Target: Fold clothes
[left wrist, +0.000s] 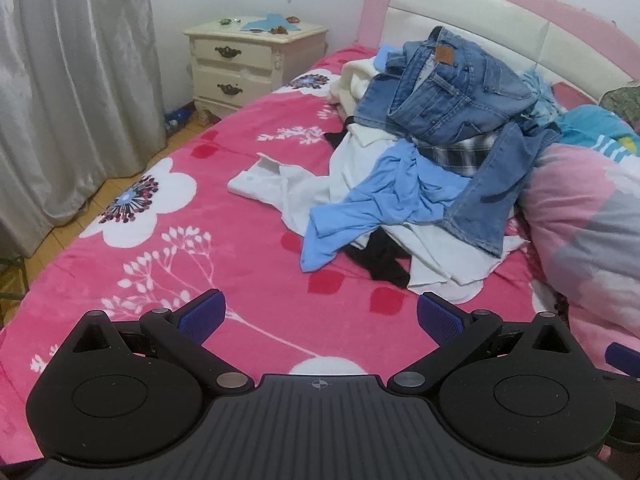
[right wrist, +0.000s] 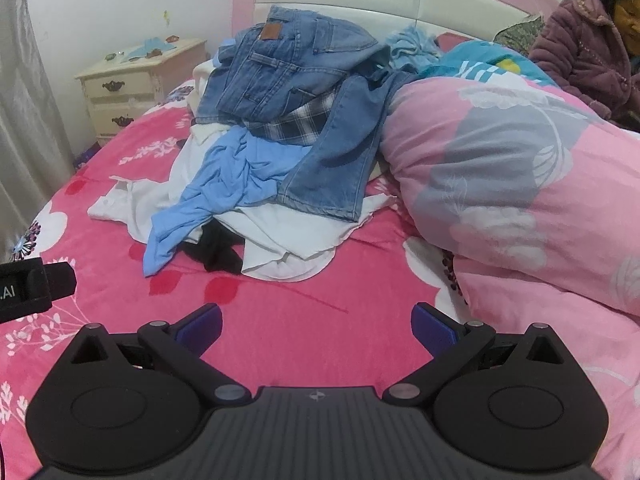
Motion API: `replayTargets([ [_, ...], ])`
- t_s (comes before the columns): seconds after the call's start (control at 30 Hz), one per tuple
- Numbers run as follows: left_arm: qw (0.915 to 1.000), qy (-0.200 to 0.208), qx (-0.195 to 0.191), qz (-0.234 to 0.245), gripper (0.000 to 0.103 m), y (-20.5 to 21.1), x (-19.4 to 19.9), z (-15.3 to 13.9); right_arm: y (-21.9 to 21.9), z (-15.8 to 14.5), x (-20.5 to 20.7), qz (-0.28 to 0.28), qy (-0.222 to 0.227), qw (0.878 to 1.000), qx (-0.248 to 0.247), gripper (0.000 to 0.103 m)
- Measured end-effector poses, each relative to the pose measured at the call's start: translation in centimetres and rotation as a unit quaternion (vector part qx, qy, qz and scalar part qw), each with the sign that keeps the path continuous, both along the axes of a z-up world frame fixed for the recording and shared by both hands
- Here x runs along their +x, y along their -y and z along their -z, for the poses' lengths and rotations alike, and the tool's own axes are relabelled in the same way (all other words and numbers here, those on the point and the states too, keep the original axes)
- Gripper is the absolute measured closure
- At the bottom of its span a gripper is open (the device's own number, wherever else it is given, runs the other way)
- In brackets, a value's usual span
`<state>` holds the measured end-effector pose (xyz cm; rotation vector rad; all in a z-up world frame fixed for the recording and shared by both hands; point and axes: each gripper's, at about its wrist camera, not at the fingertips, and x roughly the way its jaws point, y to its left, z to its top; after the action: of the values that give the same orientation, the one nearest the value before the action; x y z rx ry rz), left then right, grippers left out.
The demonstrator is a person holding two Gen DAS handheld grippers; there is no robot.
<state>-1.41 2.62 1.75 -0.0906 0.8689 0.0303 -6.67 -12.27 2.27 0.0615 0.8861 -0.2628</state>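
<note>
Both my tongs — left tongs (left wrist: pixel 321 316) and right tongs (right wrist: pixel 316 328) — gape wide and empty above the pink flowered bedspread (left wrist: pixel 248 216); the heap of unfolded clothes (left wrist: pixel 432 160) — blue denim jeans (right wrist: pixel 288 76) on top — lies ahead.

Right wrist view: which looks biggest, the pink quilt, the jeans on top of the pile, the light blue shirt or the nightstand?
As they appear in that view:
1. pink quilt, though it lies nearest the camera
2. jeans
3. light blue shirt, close to the jeans, so unsure
4. nightstand, farthest away
</note>
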Motion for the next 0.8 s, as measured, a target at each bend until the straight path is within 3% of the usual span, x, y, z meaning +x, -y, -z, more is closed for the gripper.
replayTargets([
  [0.8,0.9999,0.002,0.012,0.003,0.0,-0.1,1.6,0.9,-0.3,0.7,1.6,-0.008,-0.006,1.0,-0.013,0.0],
])
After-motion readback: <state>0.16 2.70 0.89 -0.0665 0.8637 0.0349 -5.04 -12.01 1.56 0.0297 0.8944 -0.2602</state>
